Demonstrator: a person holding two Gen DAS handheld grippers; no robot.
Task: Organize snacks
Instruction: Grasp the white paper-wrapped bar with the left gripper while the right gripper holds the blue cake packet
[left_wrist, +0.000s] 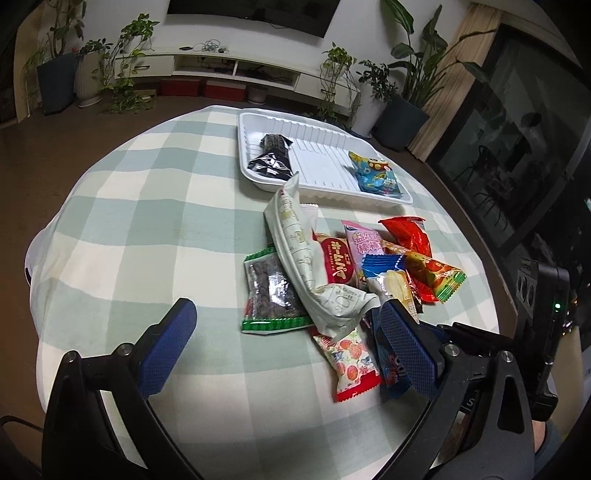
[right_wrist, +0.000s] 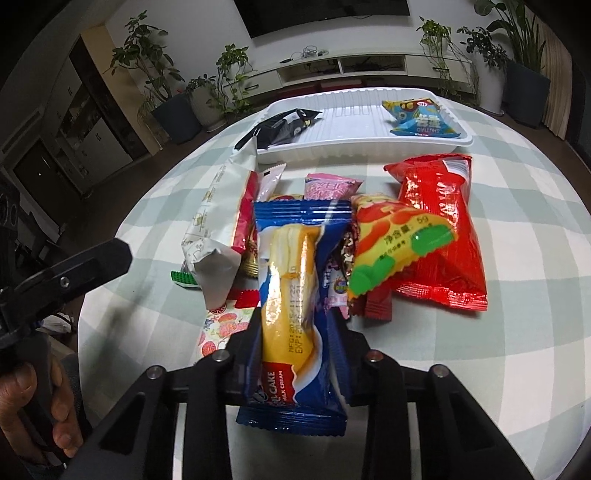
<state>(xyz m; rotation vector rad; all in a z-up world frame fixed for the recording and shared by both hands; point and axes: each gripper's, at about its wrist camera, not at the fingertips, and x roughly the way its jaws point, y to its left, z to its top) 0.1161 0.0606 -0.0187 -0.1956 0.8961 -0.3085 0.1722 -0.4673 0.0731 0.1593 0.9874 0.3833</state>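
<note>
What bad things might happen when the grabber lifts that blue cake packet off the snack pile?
The right gripper pinches the blue cake packet on its slippery wrapper, so it might slide out. Its far end lies among the pile, touching the yellow-green packet, so a lift could drag neighbours along. The white tray already holds two snacks, so a careless drop might land on them.

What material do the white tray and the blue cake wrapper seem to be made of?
White tray: likely thin moulded plastic, smooth and slightly glossy; its floor is ribbed and its rim is rolled.
Blue cake wrapper: apparently glossy plastic film; it reflects light, shows the cake through a clear window, and has crimped ends.
</note>
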